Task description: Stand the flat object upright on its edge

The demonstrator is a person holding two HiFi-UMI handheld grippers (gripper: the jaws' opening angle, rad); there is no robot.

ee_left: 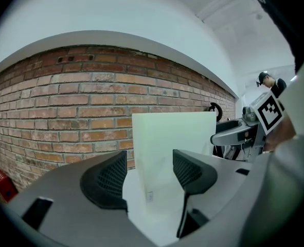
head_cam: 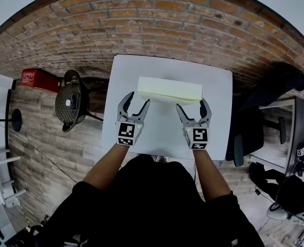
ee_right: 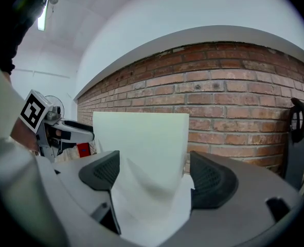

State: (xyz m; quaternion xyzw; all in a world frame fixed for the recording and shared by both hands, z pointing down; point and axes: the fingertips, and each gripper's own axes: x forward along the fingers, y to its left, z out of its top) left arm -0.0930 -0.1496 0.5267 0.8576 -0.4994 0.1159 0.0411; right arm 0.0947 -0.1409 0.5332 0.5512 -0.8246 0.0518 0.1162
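A pale yellow-green flat board (head_cam: 170, 90) stands upright on its long edge on the white table (head_cam: 218, 81), its broad face toward me. It fills the middle of the left gripper view (ee_left: 172, 138) and the right gripper view (ee_right: 141, 138). My left gripper (head_cam: 136, 101) hovers just short of the board's left end, jaws wide apart and empty (ee_left: 149, 176). By the board's right end my right gripper (head_cam: 192, 106) also stands open with nothing between its pads (ee_right: 154, 174). Neither gripper touches the board.
A brick wall (head_cam: 157, 24) runs behind the table. A black round stool (head_cam: 72, 104) and a red crate (head_cam: 38, 78) sit on the floor at the left. A black office chair (head_cam: 254, 122) and a desk (head_cam: 296, 133) stand at the right.
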